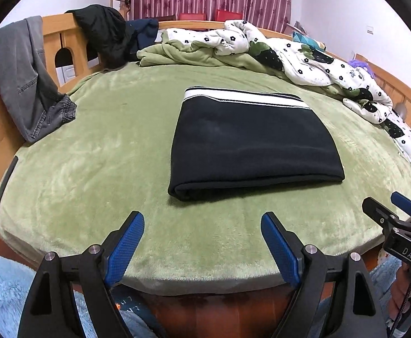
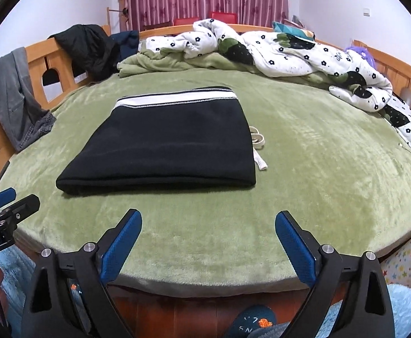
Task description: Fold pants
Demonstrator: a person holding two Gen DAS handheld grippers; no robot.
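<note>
The black pants (image 1: 250, 143) lie folded into a flat rectangle on the green bed (image 1: 98, 152), with a white-striped waistband at the far edge. They also show in the right wrist view (image 2: 166, 143), where a white drawstring (image 2: 257, 146) sticks out at their right side. My left gripper (image 1: 202, 231) is open and empty, held above the bed's near edge, short of the pants. My right gripper (image 2: 208, 228) is open and empty too, near the front edge, to the right of the pants. Each gripper shows at the edge of the other's view.
A crumpled white flowered quilt (image 1: 312, 56) and a green blanket (image 1: 194, 56) lie along the far and right sides. Grey trousers (image 1: 22, 76) and dark clothes (image 1: 104, 33) hang over the wooden bed rail (image 1: 62, 28) at left. Pink curtains hang behind.
</note>
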